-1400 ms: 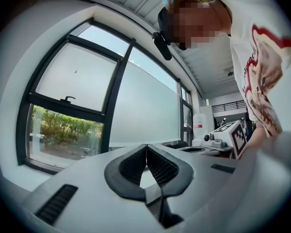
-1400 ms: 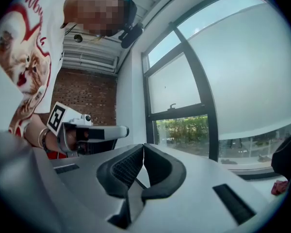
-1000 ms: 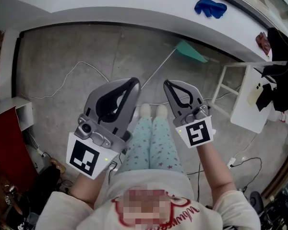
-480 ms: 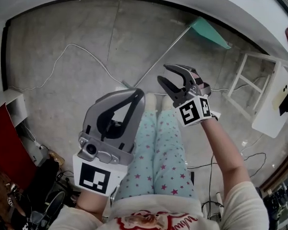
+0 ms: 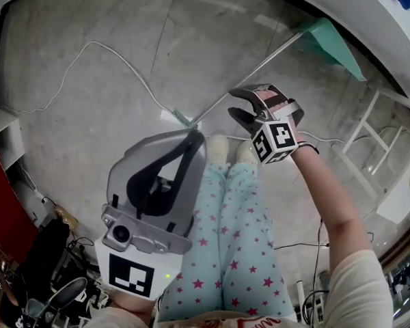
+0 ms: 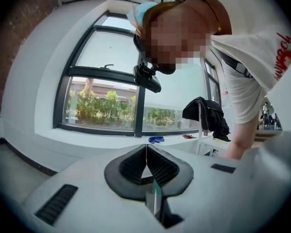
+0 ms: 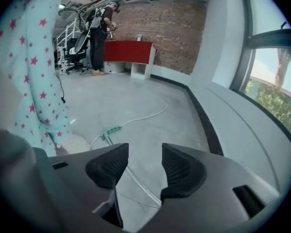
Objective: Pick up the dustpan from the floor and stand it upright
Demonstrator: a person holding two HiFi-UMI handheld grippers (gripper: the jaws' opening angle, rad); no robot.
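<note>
1. Two grippers are hanging over the concrete floor [image 5: 109, 115]. The right gripper [image 5: 236, 105] is holding its fingers apart, having just been opening them, and is clamping nothing. The left gripper [image 5: 195, 137] is keeping its fingers pressed together and empty.
2. The teal dustpan [image 5: 330, 39] is lying flat by the white window ledge [image 5: 389, 29]. Its thin pole [image 5: 260, 67] is running down-left to a teal grip end [image 5: 182, 119]. The right gripper is hovering above the pole's lower stretch, near that end.
3. The right gripper view is showing what the head view cannot. The pole [image 7: 142, 183] is crossing the gap between the fingers [image 7: 186, 171] on the floor beyond, untouched. A white cable [image 7: 141, 118] is trailing from near the grip end. The left gripper view is taking in only a window [image 6: 111, 101] and the bending person.
4. The person's feet [image 5: 219, 149] are standing just beside the grip end, and a white rack [image 5: 400, 193] is crowding the right side. Bare floor is lying open left of the pole.
</note>
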